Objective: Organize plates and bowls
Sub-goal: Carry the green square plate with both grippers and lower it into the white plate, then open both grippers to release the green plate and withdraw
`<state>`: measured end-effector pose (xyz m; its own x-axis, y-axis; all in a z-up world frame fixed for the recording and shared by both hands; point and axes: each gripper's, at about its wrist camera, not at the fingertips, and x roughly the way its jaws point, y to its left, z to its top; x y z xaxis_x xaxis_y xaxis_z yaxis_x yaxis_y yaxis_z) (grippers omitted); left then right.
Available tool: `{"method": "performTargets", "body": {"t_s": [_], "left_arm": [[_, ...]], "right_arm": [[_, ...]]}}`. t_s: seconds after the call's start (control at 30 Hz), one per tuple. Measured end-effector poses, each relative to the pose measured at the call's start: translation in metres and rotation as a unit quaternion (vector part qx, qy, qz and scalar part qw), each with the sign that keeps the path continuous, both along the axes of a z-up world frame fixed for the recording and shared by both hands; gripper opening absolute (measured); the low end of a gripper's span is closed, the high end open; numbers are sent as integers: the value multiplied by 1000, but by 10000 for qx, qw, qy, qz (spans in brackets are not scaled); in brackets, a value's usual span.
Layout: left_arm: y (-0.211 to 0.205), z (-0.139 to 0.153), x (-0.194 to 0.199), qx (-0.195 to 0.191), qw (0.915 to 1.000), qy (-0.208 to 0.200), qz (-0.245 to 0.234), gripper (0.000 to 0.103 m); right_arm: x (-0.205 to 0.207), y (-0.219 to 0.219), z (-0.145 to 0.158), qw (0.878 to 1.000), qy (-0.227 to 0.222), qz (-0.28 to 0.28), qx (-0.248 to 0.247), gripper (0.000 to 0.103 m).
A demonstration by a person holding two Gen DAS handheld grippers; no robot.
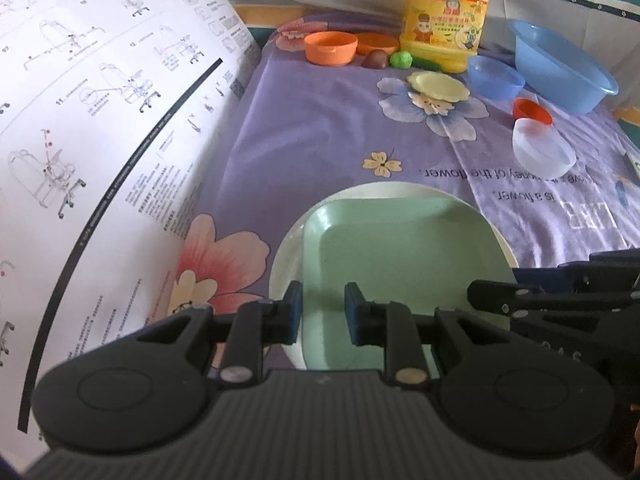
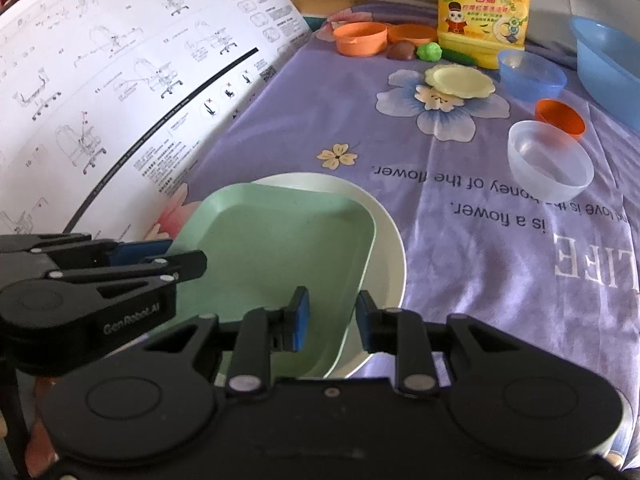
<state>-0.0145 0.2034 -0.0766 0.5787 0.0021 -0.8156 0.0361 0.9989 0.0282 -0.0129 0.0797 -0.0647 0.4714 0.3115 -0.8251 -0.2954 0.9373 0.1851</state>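
A green square plate [image 1: 400,264] [image 2: 280,248] lies on a white round plate [image 1: 288,252] [image 2: 388,248] near me. My left gripper [image 1: 322,312] is open, its jaws on either side of the green plate's left rim; it shows at left in the right wrist view [image 2: 160,256]. My right gripper [image 2: 332,320] is open, its jaws on either side of the green plate's right rim. Farther off are a clear bowl [image 2: 550,160], a small orange bowl [image 2: 560,116], a small blue bowl [image 2: 532,74], a large blue basin [image 2: 608,68], a yellow scalloped plate [image 2: 460,80] and orange dishes [image 2: 360,38].
A purple flowered cloth [image 2: 460,240] covers the table. A large instruction sheet [image 1: 80,140] lies at left. A yellow detergent jug [image 2: 484,12] stands at the back, with toy vegetables [image 2: 428,51] beside it.
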Motion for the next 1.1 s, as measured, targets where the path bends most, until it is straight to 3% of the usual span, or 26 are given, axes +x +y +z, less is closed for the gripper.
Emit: {"method": "performTargets", "body": {"t_s": [0.67,0.8,0.83,0.87,0.93,1.0,1.07,1.1], "left_arm": [[4,-13,16,-83,9997,237,31,21],[4,-14,16,-90,9996,248,29,25],[4,-13,16,-99,9997,238,33,29],[4,-12,15,-95,9997,223,28,40],[3,-8,12,-13,9999,111,52,58],[3,-1,9,185,9997,-58,180,70],[6,6,7,167,9993,-161,301,84],[10,10,6,121,9989,-215,387,88]], "right_arm": [[14,3,-14,9997,256,12,-26,27],[15,2,-14,9997,244,19,-5,28],[15,2,-14,9997,250,22,16,29],[15,1,-13,9997,254,26,53,31],[14,1,-10,9997,230,25,107,50],[12,0,-5,9999,118,-22,90,55],[12,-3,0,9999,58,-58,141,67],[12,-6,4,9998,23,-95,185,78]]}}
